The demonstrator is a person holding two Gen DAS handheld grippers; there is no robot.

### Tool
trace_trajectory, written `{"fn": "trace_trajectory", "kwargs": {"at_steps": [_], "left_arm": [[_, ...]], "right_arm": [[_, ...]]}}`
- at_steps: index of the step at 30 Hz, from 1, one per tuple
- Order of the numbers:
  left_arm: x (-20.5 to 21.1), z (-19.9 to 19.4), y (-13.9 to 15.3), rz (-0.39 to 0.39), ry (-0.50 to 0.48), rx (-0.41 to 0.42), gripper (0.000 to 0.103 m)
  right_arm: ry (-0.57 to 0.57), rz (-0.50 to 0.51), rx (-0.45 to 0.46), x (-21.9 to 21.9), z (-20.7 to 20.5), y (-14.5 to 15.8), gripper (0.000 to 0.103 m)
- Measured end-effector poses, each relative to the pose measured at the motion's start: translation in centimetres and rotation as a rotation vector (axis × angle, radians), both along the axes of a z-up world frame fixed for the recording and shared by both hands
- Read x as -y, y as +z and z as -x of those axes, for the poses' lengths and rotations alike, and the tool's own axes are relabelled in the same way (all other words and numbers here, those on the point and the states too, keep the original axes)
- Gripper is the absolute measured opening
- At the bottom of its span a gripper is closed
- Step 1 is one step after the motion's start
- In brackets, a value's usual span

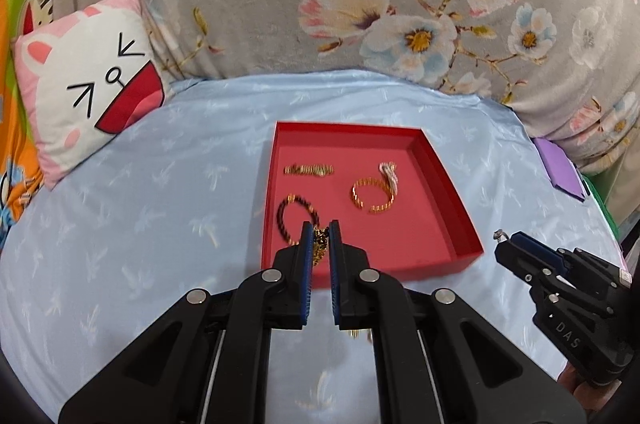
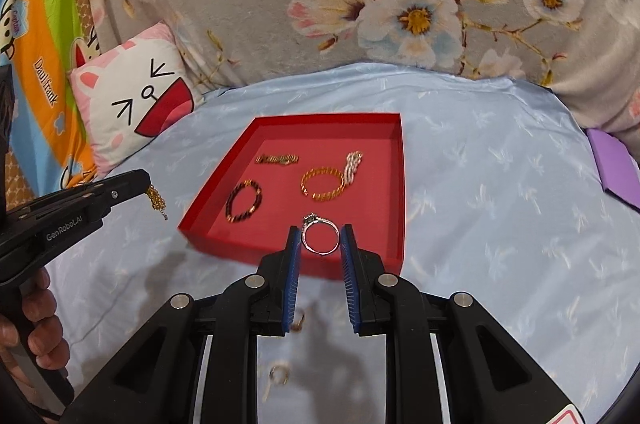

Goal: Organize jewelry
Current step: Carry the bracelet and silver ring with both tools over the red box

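While a gold chain [image 2: 156, 202] is pinched, dangling, in the left hand-held gripper [image 1: 321, 230] short of the red tray [image 2: 394, 184], the ring [image 2: 320, 234] clamped edgewise in the right hand-held gripper [image 2: 320, 238] could be flicked out onto the bed [image 2: 500, 204].

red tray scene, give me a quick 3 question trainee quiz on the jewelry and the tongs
1. True or false: the right tongs hold a silver ring.
2. What hangs from the left tongs? A) gold chain piece B) dark bead bracelet C) purple card
3. Fill in: the gold bracelet lies inside the red ____.

Key: 1 true; 2 A, the gold chain piece; 3 tray.
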State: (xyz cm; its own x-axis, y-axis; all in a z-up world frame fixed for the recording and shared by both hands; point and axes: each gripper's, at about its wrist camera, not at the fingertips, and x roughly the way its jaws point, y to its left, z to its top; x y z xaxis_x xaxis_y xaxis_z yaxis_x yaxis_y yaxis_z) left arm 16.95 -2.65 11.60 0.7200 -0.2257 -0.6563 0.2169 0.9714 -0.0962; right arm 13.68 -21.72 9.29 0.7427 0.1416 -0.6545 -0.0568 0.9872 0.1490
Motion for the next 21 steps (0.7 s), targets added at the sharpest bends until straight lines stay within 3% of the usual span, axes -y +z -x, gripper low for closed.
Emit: {"fn": "trace_trajectory", "kwargs": {"at_steps": [9,21], "left_arm": [[2.4,-7.2,0.1,0.001,-0.007,0.006,0.007],[4.7,-13.1,-3.8,-0.044,0.005,-0.057,0.007]], "right_arm": [[-0.006,-0.006,-0.027,0.8,-7.1,-1.2,0.019],[-0.018,-0.007,-0.074,1.9,-12.2,-4.4,0.019]]}}
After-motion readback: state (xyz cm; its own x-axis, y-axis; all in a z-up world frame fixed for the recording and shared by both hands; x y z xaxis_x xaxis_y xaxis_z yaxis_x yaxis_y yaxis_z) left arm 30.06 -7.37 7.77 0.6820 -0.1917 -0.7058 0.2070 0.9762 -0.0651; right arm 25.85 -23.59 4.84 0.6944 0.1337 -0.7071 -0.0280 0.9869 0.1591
